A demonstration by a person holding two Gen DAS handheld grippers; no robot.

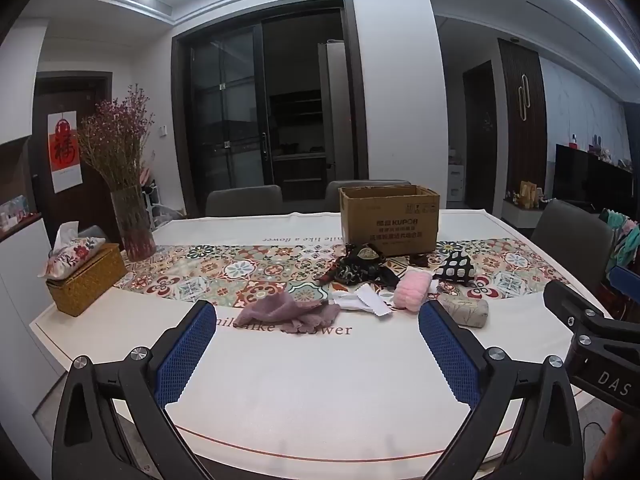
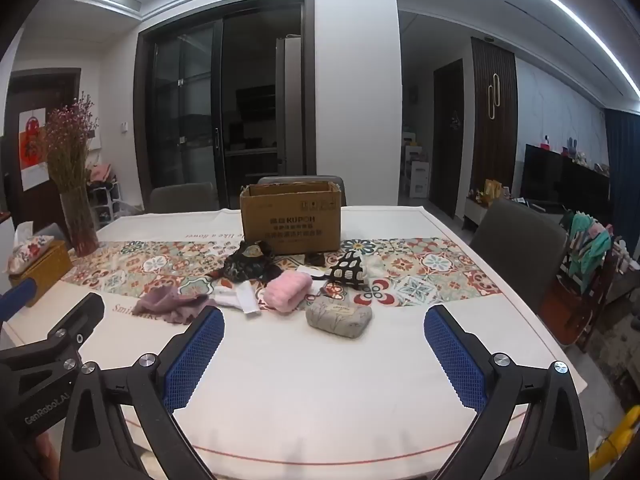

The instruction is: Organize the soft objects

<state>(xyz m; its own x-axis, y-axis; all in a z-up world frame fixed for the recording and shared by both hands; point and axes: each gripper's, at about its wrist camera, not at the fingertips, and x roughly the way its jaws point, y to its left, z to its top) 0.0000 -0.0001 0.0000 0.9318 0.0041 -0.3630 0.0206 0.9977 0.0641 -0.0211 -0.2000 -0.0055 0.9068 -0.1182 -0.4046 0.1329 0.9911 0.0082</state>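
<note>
Nearest, the left gripper (image 1: 318,322) and the right gripper (image 2: 324,328) hang over the white table (image 2: 320,380) with jaws spread wide, nothing between them. Beyond lie a grey pouch (image 2: 339,317), a mauve cloth (image 1: 290,311), a white cloth (image 1: 364,304) and a pink roll (image 2: 287,289), close together. Behind them sit dark patterned fabrics (image 2: 248,266), and farthest, an open cardboard box (image 2: 291,218).

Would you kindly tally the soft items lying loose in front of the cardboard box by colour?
Purple knit cloth: 1
Pink fluffy roll: 1
White cloth: 1
Grey pouch: 1
Dark patterned cloth: 1
Black-and-white checked piece: 1
Total: 6
</note>
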